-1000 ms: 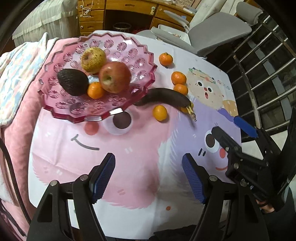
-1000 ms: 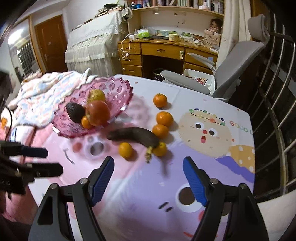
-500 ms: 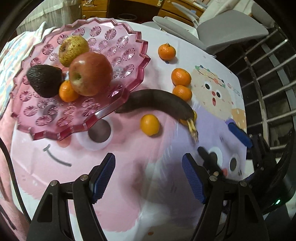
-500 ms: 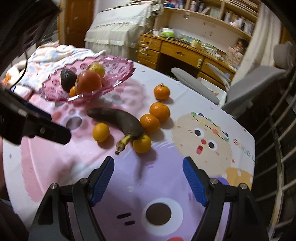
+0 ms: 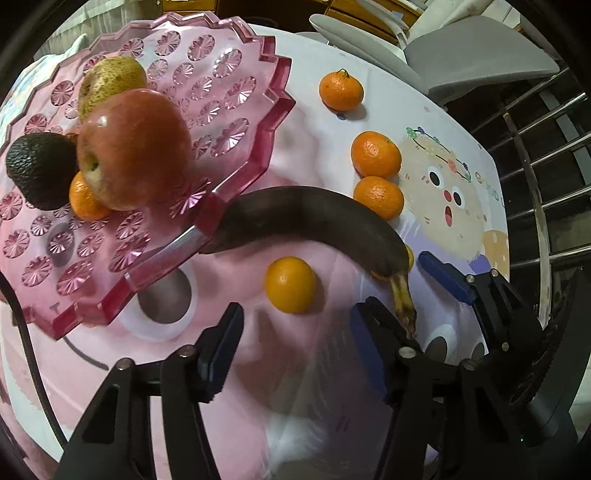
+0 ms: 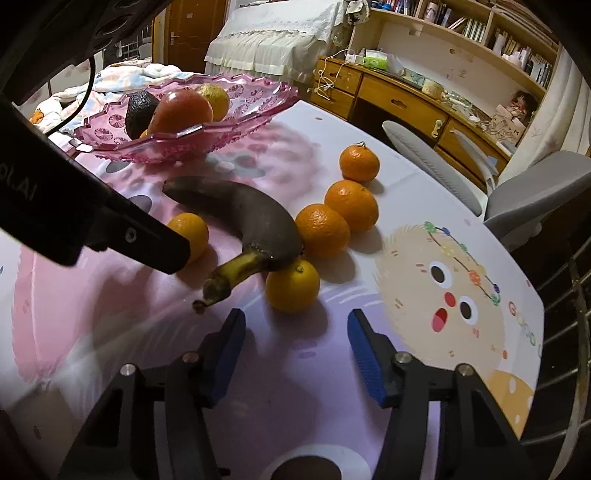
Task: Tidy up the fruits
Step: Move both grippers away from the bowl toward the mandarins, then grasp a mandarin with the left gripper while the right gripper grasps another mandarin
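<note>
Two hand-held grippers are hovering over a desk (image 6: 424, 192) covered in a cartoon-print cloth (image 5: 447, 192), each pointing steeply down at loose fruit. The left hand-held gripper (image 5: 295, 350) is standing with its blue pads apart and empty, its jaws having just been closing, with nothing between them; a small orange (image 5: 290, 284) is lying on the cloth just beyond its tips. The right hand-held gripper (image 6: 295, 350) is likewise holding its jaws apart after just narrowing them, gripping nothing, with a yellow-orange citrus (image 6: 292, 285) sitting just ahead of the gap. That citrus is touching the stem end of a blackened banana (image 6: 243, 218), which is curving across the cloth between the two small fruits, its far tip reaching towards the edge of a pink glass dish (image 5: 236, 88). Beside the banana two tangerines (image 6: 338, 218) are lying pressed together, and a third tangerine (image 6: 359, 163) is sitting a little further back on its own. Beyond them the pink dish is already carrying a red apple (image 5: 135, 147), an avocado (image 5: 40, 168), a speckled pear (image 5: 110, 83) and one small orange tucked under the apple. In the background a grey chair (image 6: 532, 184) is standing at the far edge of the desk, a wooden cabinet with drawers (image 6: 399, 99) is lining the wall beneath bookshelves (image 6: 480, 33), and a railing (image 5: 546, 155) is running along the right side.
</note>
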A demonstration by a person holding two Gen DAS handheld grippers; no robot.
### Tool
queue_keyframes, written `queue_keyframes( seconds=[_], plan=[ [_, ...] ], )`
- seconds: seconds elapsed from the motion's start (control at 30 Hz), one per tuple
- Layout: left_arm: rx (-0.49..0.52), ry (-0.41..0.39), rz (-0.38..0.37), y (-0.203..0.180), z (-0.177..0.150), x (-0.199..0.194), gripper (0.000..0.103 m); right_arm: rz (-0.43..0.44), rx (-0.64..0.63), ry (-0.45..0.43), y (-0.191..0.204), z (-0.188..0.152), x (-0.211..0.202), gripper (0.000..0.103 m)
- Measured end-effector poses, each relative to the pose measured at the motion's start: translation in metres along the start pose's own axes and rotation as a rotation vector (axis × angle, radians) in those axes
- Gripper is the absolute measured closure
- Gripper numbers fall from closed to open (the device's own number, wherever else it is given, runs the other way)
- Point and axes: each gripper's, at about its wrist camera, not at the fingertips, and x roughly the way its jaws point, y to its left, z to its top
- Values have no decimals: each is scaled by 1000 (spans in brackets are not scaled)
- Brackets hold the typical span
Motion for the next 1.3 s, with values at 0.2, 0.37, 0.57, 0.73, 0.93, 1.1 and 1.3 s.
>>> queue_keyframes(
  seconds=[0.2,0.37,0.57,0.73,0.93,1.1,1.3],
  plan=[
    [-5,5,-1,0,6,9,58,23,11,-18,-3,6,7,59],
    [-2,6,18,-4,12,17,64,36,9,-18,-3,11,12,70],
    [-2,-3,34,-2,16,20,74,37,17,-7,-4,13,12,72],
    [7,-4,30,0,14,17,75,36,21,14,-3,14,11,73],
    [23,-5,19,-2,4,8,76,33,19,38,1,9,5,73],
    [43,-2,13,-6,-9,-1,76,26,52,74,3,-2,-4,73],
    [62,3,5,-2,-29,-18,76,22,92,102,10,-16,-24,73]
  ],
)
